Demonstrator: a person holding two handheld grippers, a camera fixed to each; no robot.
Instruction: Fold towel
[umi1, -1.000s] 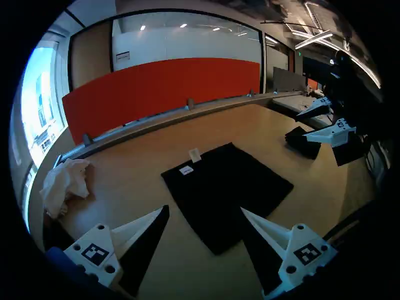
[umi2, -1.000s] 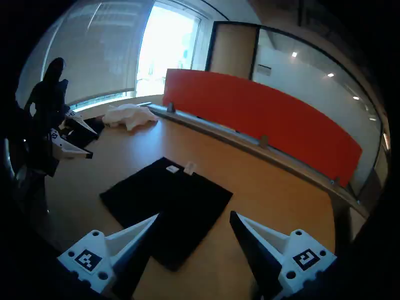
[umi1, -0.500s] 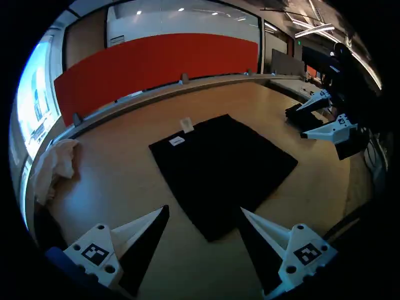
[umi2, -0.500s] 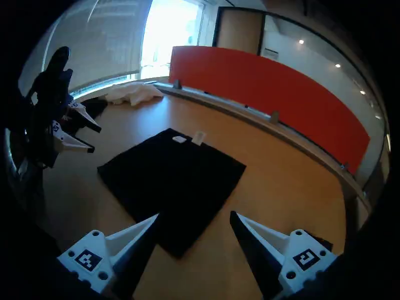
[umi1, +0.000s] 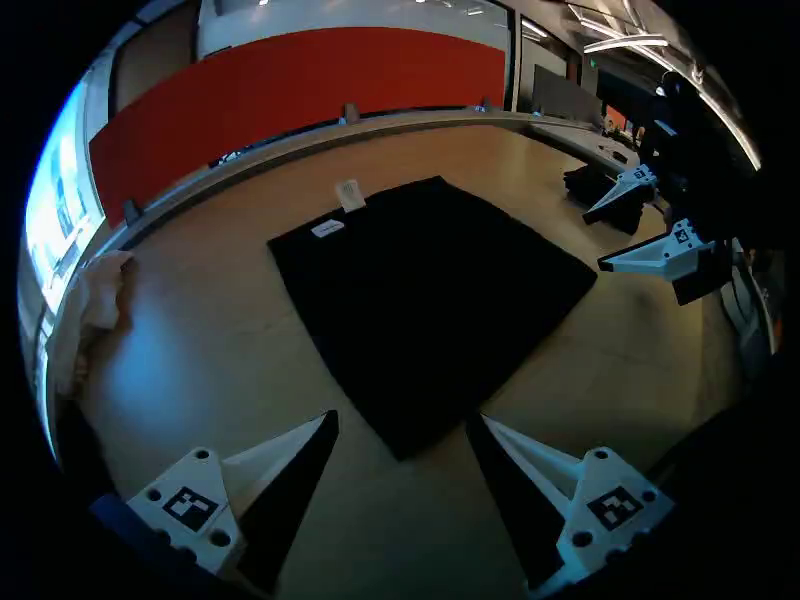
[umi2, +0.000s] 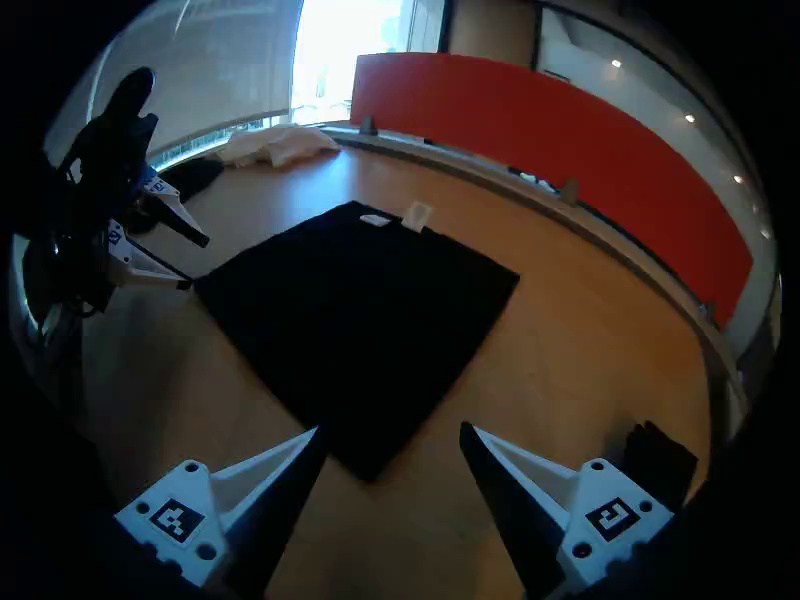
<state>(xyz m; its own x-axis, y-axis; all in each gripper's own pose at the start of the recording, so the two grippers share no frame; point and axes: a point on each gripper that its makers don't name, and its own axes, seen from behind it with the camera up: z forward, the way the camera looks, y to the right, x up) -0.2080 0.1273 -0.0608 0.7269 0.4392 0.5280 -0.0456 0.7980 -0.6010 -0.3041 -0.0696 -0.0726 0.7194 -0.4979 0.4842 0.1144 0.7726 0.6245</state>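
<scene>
I hold my left tongs (umi1: 400, 418) with the fingers spread wide and nothing between the pads. The black towel (umi1: 430, 290) lies flat on the wooden table (umi1: 200, 330), straight ahead of these tongs. It is turned so that one corner points back at me, and that corner sits in the open gap between my two fingertips. I cannot tell whether either finger touches the cloth. The towel widens away from the tips. On its far-left edge sit two small white tags (umi1: 327, 228), well ahead of the tongs. Beyond the towel's right-hand corner, the left gripper view shows my right tongs (umi1: 593, 244) above the table, their tips aimed toward the towel.

In the right gripper view the right tongs are also spread apart and gripping nothing. Another corner of the towel lies in the gap between these fingertips, and the rest fans out ahead and slightly to the left. The left tongs show far to the left in this view, with their tips close to the towel's left corner and their fingers apart.

A crumpled white cloth (umi2: 280, 145) lies far ahead on the table, past the towel and near the red partition (umi2: 560, 130).
</scene>
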